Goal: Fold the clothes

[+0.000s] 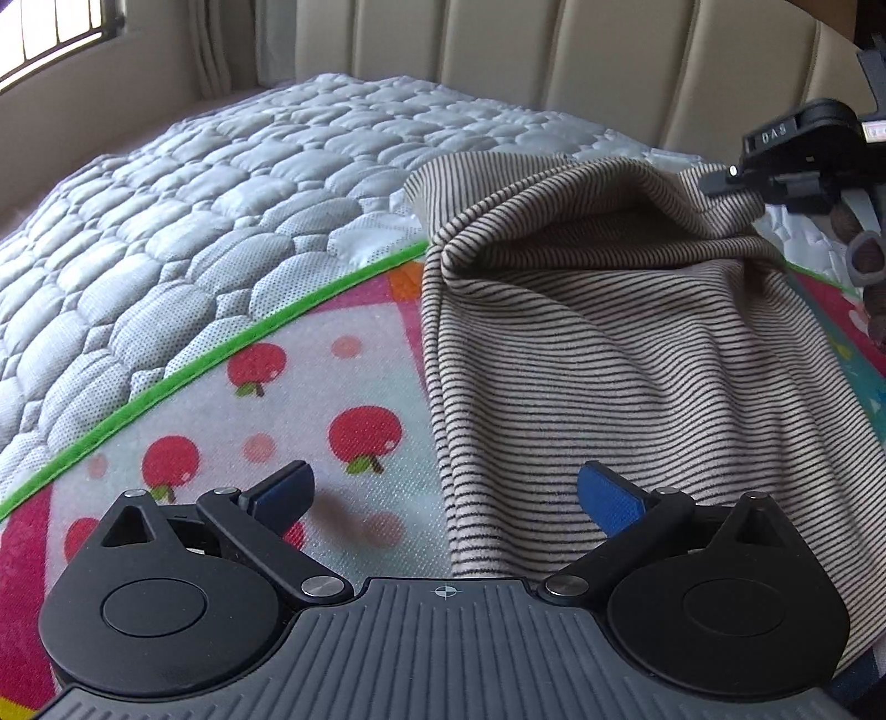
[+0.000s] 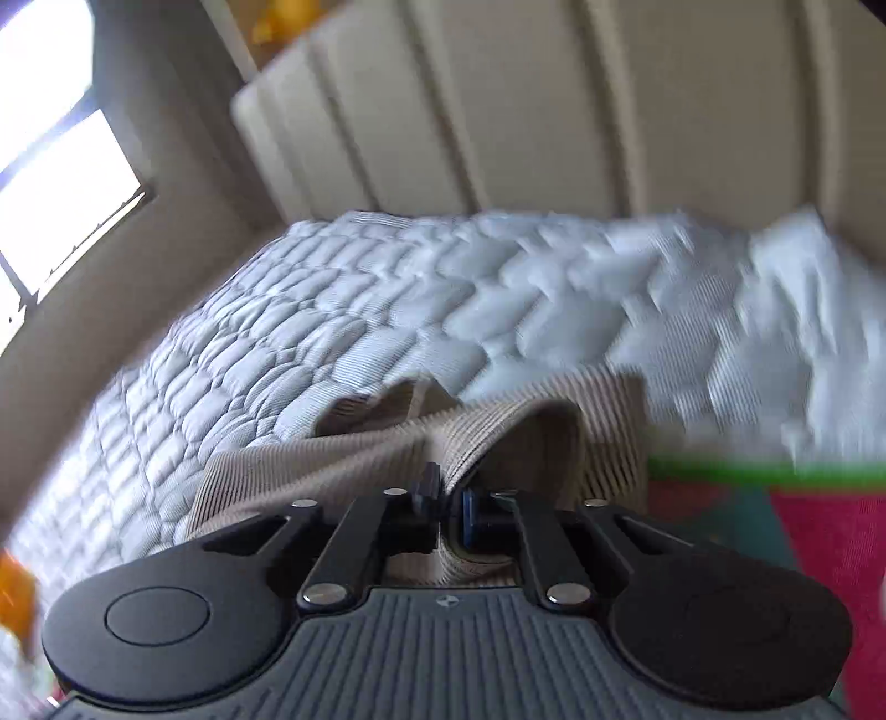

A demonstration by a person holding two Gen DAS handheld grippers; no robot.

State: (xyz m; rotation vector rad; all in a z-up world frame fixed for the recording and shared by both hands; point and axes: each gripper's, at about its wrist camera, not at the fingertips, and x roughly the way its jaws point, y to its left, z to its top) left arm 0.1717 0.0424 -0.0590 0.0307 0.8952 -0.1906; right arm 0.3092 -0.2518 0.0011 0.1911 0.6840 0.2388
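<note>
Your right gripper [image 2: 443, 498] has its blue-padded fingers pinched tight on a raised fold of the soft, finely ribbed striped garment [image 1: 598, 343], while your left gripper [image 1: 446, 493] hangs with its fingers spread wide over that beige-and-black knit's near left edge. The garment drapes across a pebbled play mat [image 1: 310, 387] printed with red apples and edged in green, laid on a quilted white mattress [image 1: 221, 183]. White lettering on the right gripper's body is too blurred to read; bare mattress stretches leftward to the padded beige headboard [image 1: 554, 50].

Bed: quilted white mattress [image 1: 232, 183].
On it: apple-print mat [image 1: 310, 399], near side.
On mat: striped garment [image 1: 609, 354], right.
</note>
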